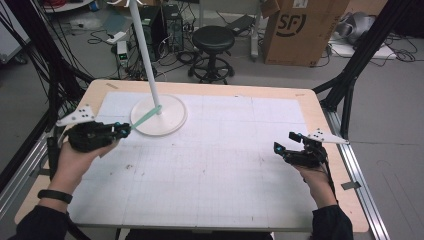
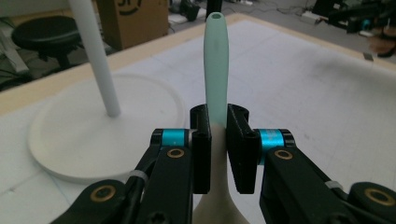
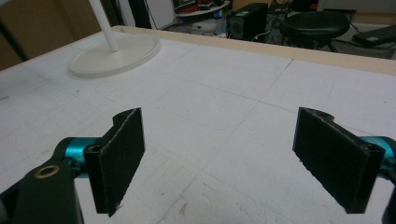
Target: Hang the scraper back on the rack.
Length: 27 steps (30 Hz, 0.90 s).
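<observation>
Here, a white gridded mat [image 1: 210, 150] covers the wooden table [image 1: 325, 125].

I am wearing dark sleeves [image 1: 35, 223] on both arms and a black band [image 1: 55, 196] around my left wrist. My left gripper [image 2: 218, 140] is showing black jaws, turquoise collars behind them and brass-coloured rivets along its black arms, with a white tie on each side. My right gripper [image 3: 233, 158] is showing flat black pads, rough at the edges, and the same turquoise collars. A grey three-cornered plate [image 1: 75, 116] is sitting on top of each.
</observation>
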{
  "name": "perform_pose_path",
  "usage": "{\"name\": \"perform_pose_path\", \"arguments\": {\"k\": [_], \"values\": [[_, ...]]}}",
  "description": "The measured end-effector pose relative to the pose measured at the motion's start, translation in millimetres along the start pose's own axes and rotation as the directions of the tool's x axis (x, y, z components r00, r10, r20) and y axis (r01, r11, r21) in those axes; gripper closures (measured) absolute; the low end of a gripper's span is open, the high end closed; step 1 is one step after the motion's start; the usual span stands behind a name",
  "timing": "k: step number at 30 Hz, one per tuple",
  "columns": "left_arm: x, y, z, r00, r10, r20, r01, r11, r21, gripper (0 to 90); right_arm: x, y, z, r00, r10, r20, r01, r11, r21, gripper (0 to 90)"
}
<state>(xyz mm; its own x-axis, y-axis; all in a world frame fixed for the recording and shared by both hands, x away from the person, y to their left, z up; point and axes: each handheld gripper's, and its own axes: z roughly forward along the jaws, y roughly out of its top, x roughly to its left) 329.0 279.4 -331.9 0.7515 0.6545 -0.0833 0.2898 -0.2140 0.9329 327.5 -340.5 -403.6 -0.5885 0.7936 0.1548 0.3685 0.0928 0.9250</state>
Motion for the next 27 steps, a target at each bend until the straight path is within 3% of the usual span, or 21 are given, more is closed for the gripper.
{"name": "perform_pose_path", "arguments": {"k": [8,16,20,27], "values": [[14.8,60.9,-34.6,0.9978,0.018,-0.064,-0.022,0.9974,-0.068,80.6,-0.5,-0.1,0.3,1.0000,0.000,-0.004,0.000,1.000,0.002,15.8],[21.8,115.3,-62.8,0.9923,0.020,-0.122,-0.039,0.9873,-0.154,80.6,-1.1,-0.2,0.3,1.0000,0.002,-0.008,-0.002,1.000,0.003,15.8],[22.5,132.8,-68.2,0.9916,0.012,-0.129,-0.036,0.9822,-0.184,80.6,-1.2,-0.3,0.6,1.0000,0.003,-0.008,-0.003,1.000,0.004,15.8],[21.2,155.0,-65.9,0.9894,0.017,-0.144,-0.045,0.9802,-0.193,80.6,-1.8,-0.3,0.1,1.0000,0.005,-0.008,-0.005,1.000,0.001,15.8]]}}
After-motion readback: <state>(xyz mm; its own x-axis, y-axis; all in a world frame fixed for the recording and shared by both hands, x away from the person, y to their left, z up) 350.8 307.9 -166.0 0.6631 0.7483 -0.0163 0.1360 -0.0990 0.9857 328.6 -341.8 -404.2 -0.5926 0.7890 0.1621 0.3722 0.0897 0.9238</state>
